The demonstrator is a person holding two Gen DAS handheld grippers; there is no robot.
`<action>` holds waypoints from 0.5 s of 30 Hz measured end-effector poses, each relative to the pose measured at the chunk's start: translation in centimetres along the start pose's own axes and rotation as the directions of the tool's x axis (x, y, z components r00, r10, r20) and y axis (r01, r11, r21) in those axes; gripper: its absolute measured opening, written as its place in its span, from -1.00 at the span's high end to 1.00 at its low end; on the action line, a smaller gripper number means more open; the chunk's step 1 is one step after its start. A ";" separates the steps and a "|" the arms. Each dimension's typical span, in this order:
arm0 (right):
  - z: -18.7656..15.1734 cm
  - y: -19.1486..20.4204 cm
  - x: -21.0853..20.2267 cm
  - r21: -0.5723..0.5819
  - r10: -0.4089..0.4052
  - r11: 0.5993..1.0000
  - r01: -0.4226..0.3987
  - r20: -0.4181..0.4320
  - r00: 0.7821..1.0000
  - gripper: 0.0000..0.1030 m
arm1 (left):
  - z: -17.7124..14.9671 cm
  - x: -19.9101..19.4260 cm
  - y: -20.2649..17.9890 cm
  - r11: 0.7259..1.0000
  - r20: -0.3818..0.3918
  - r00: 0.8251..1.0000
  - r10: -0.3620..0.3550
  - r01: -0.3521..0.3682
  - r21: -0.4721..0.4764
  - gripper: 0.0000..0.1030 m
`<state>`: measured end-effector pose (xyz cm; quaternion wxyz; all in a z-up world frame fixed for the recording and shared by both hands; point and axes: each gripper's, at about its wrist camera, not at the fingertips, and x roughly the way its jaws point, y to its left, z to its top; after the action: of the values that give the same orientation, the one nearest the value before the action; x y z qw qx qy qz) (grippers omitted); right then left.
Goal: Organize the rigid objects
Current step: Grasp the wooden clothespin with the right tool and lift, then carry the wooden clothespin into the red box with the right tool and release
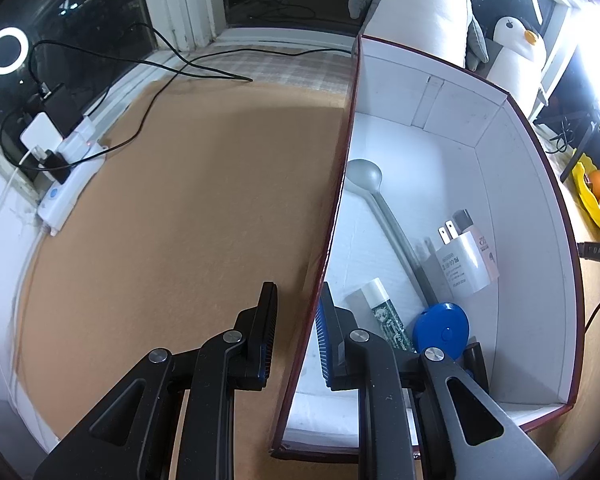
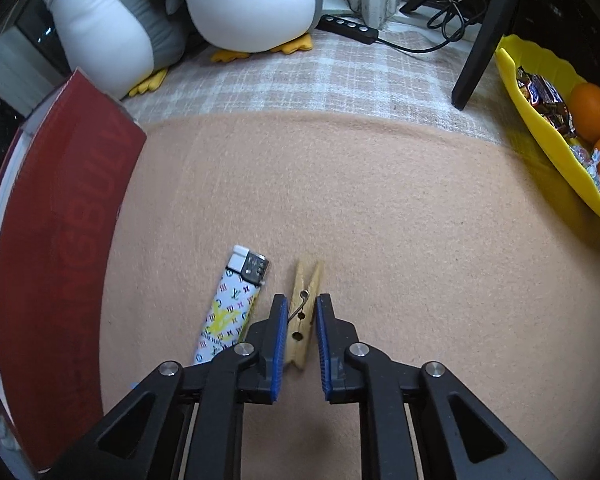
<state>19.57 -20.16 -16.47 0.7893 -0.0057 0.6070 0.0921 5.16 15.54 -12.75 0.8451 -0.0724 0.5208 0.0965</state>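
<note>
In the left wrist view my left gripper [image 1: 298, 330] straddles the left wall of a red box with a white inside [image 1: 532, 208], one finger outside, one inside; a gap shows on both sides of the wall. The box holds a grey spoon [image 1: 374, 192], a white charger plug [image 1: 466, 264], a white-green tube [image 1: 384, 312] and a blue round thing [image 1: 442, 326]. In the right wrist view my right gripper [image 2: 302, 332] is open around a wooden clothespin [image 2: 304, 312] lying on the tan cloth. A patterned lighter [image 2: 232, 308] lies just left of it. The red box [image 2: 56, 248] stands at the left.
A power strip with plugs and cables [image 1: 66, 168] lies at the far left. Plush penguins [image 2: 220, 4] stand at the back. A yellow tray with oranges and sweets [image 2: 560, 128] is at the right, beside a black stand leg [image 2: 484, 36] and a cable switch [image 2: 348, 26].
</note>
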 end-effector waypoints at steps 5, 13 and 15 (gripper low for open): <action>-1.0 0.7 -0.1 -0.024 -0.022 0.999 0.022 0.017 1.000 0.78 | -0.2 -0.1 0.1 1.000 0.002 1.000 -0.004 0.004 -0.005 0.66; -3.2 1.7 -3.7 -0.034 0.036 0.999 -0.033 0.099 0.994 0.78 | -0.5 -0.1 0.2 1.000 0.005 1.000 -0.016 0.016 -0.007 0.66; -3.5 2.6 -5.3 -0.053 0.060 0.997 -0.054 0.127 0.990 0.78 | -0.7 -0.2 0.3 1.000 0.006 1.000 -0.020 0.020 -0.010 0.66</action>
<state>14.51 -18.78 -12.06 0.8234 -0.0021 0.5524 0.1299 4.44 15.62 -12.89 0.8473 -0.0817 0.5169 0.0907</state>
